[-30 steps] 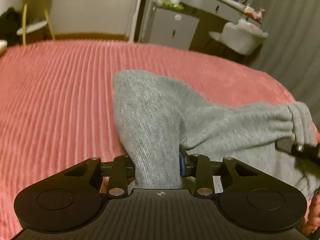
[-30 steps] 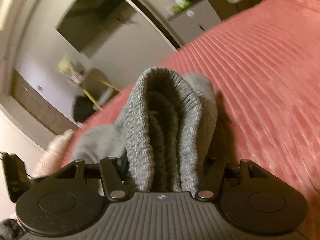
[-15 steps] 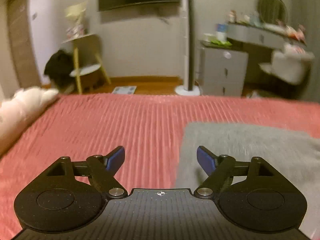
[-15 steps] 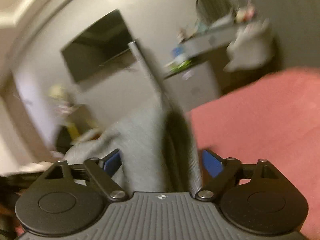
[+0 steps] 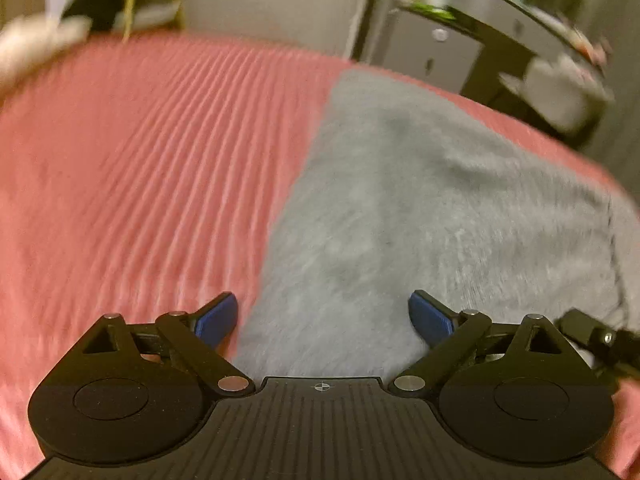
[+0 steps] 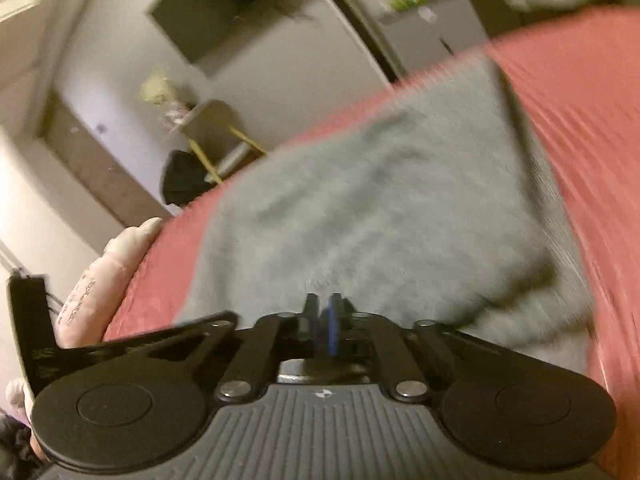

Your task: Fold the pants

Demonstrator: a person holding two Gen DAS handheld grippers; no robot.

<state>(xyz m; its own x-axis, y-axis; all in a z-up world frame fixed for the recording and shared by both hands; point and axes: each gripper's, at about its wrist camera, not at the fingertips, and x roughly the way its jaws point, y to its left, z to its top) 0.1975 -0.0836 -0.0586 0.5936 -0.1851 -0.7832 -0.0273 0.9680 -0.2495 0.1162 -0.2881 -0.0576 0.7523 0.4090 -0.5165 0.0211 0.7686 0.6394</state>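
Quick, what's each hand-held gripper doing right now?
Left hand-held gripper: open, holding nothing, over the gray pants.
Right hand-held gripper: closed, holding nothing.

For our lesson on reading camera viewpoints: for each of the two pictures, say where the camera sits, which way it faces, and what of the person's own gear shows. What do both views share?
Left wrist: on the left gripper, tilted down over the gray pants; its blue pads stand apart, and the other gripper's tip shows at right.
Right wrist: on the right gripper, facing across the pants; its pads are shut, empty.
Shared: the pants, red bedspread.
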